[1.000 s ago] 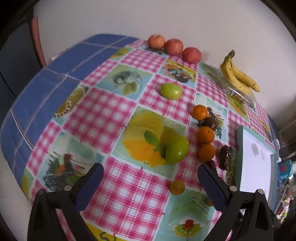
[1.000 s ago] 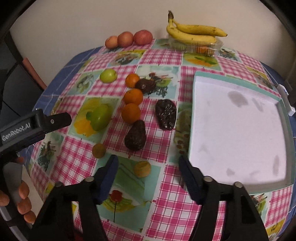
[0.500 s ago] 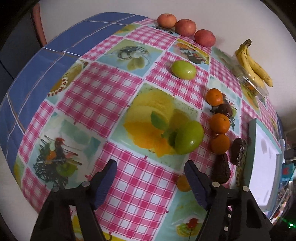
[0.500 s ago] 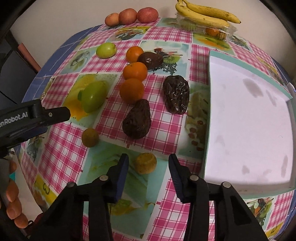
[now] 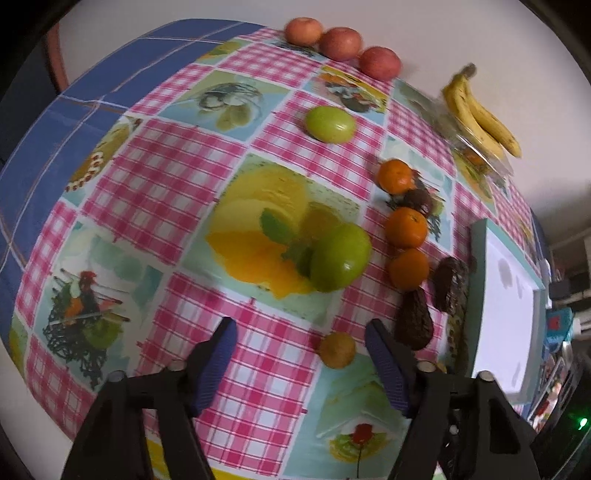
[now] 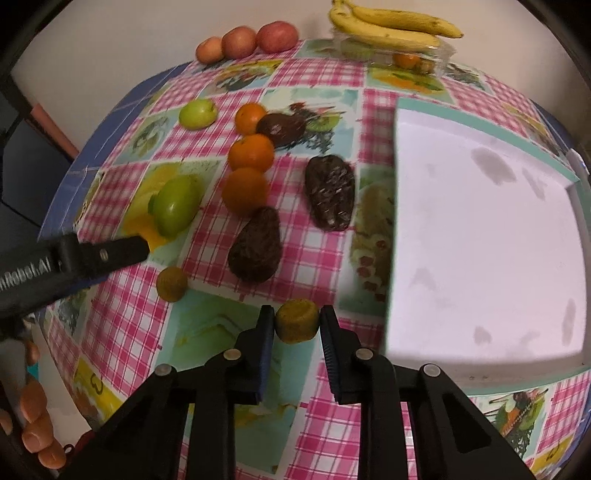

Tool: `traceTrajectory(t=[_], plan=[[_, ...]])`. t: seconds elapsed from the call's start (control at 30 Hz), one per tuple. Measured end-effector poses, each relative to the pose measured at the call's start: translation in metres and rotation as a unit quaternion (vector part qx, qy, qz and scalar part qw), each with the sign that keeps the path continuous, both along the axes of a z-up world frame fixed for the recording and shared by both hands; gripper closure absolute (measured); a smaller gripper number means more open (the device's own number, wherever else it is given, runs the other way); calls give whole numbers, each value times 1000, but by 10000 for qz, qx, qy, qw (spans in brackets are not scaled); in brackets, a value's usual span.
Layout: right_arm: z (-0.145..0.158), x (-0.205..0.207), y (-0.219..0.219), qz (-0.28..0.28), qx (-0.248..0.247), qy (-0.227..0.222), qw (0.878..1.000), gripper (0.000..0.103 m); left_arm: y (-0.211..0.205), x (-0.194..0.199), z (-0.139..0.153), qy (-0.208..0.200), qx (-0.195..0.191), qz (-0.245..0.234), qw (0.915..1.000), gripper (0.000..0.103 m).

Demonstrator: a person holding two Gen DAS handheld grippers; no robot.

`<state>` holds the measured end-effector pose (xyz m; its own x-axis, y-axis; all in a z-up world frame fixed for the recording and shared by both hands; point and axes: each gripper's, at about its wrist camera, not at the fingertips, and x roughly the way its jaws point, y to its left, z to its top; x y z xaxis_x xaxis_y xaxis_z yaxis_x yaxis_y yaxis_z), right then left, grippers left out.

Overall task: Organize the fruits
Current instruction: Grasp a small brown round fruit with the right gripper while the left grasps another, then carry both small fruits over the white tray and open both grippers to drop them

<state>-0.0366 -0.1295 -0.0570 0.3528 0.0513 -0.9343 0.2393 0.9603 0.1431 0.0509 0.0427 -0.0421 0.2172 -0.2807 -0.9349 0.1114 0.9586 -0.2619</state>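
Right gripper (image 6: 297, 325) narrowed around small yellow-brown fruit (image 6: 296, 320) on checked tablecloth (image 6: 321, 92), fingers flanking it to grip | left gripper (image 5: 299, 341) wide, empty, near a second small fruit (image 5: 337, 349) | white tray (image 6: 480, 236) beside, likely destination

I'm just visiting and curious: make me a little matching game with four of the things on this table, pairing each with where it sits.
Things:
1. bananas
2. small yellow-brown fruit
3. white tray
4. three oranges

Places:
A. in a row between the green fruits and the dark fruits
B. on the right side of the table
C. between the fingers of the right hand-held gripper
D. on a clear plastic box at the far edge

Pairs: 1-D, 2-C, 3-B, 4-A
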Motion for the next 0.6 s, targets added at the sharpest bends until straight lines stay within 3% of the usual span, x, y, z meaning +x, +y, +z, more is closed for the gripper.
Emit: traceTrajectory(t=[0.13, 0.17, 0.3, 0.6], plan=[[0, -2, -8, -148, 56, 38, 9999, 77, -9, -2, -5, 167, -103, -225, 9996, 43], [0, -3, -10, -188, 52, 47, 9998, 77, -10, -2, -6, 203, -122, -257, 9994, 50], [0, -6, -14, -238, 112, 1, 9997, 77, -15, -5, -11, 365, -192, -356, 9985, 60], [-2, -3, -12, -238, 120, -24, 9996, 77, -22, -8, -19, 509, -162, -526, 9972, 76]])
